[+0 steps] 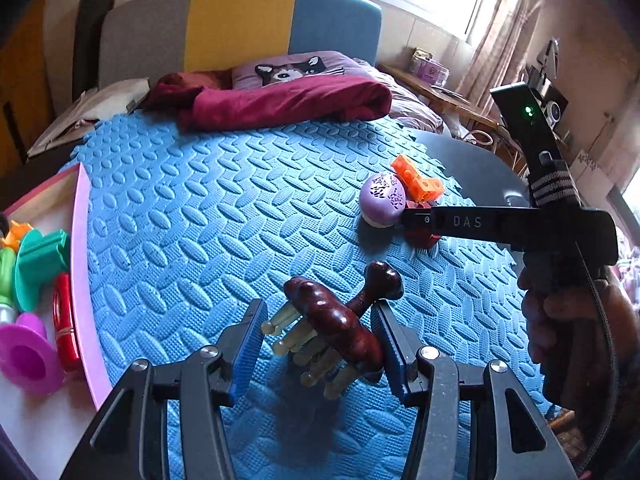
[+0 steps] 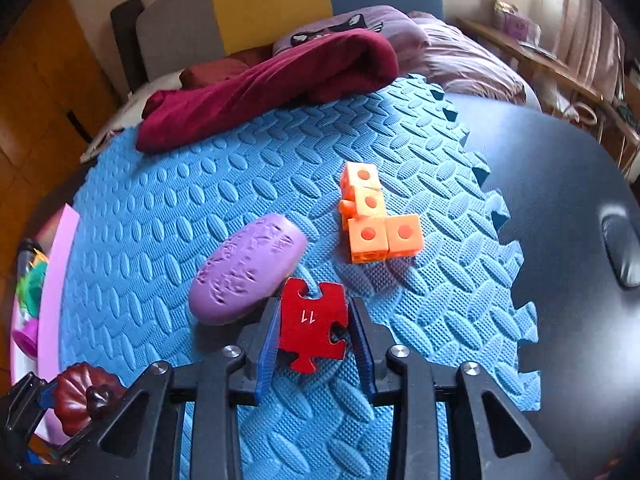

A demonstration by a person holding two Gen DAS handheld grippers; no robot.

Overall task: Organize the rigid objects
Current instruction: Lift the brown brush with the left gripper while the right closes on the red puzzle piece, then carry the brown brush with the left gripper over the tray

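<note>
My left gripper (image 1: 318, 344) has its jaws around a dark brown wooden massage comb (image 1: 336, 322) with pale pegs, tilted above the blue foam mat (image 1: 200, 220); the right pad touches it, a gap shows on the left. My right gripper (image 2: 314, 330) is shut on a red puzzle piece (image 2: 312, 320) marked 11, low over the mat. A purple oval piece (image 2: 248, 268) lies just left of it and an orange cube block cluster (image 2: 376, 224) beyond. In the left wrist view the right gripper (image 1: 416, 220) sits by the purple piece (image 1: 382, 200) and orange blocks (image 1: 418, 178).
A pink-rimmed tray (image 1: 82, 264) at the mat's left edge holds several coloured toys: green, magenta and red pieces. A maroon blanket (image 1: 280, 104) and a cat pillow (image 1: 292, 68) lie at the far end. A dark table surface (image 2: 560, 240) borders the mat's right side.
</note>
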